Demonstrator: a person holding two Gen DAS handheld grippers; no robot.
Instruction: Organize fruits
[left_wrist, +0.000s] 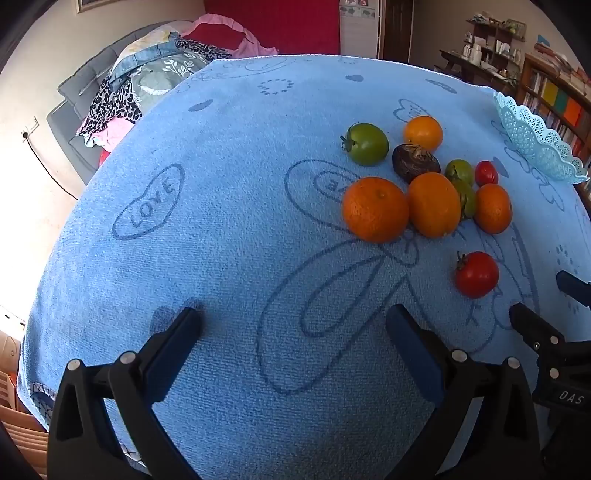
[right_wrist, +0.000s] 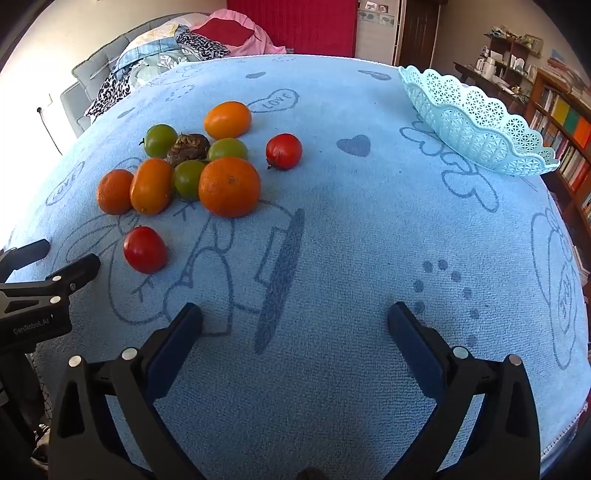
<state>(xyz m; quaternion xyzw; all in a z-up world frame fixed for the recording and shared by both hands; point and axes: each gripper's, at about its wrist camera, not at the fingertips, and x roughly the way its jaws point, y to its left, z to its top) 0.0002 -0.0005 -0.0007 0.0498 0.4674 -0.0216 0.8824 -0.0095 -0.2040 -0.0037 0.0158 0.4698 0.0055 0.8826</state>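
Left claw (left_wrist: 293, 319) and right claw (right_wrist: 295, 317) side by side, tilted down over blue towel (right_wrist: 332, 229) — both released, empty

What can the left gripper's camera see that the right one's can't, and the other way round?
Only the left view shows the cloth's bare stretch left of the fruit, with a single "LOVE" print. Only the right view shows the whole basket, empty, and the dotted prints beside it; the left view catches just its edge. Both share the fruit pile: oranges, green tomatoes, two red tomatoes, and a dark brown fruit. Both grippers, left and right, are open and empty.
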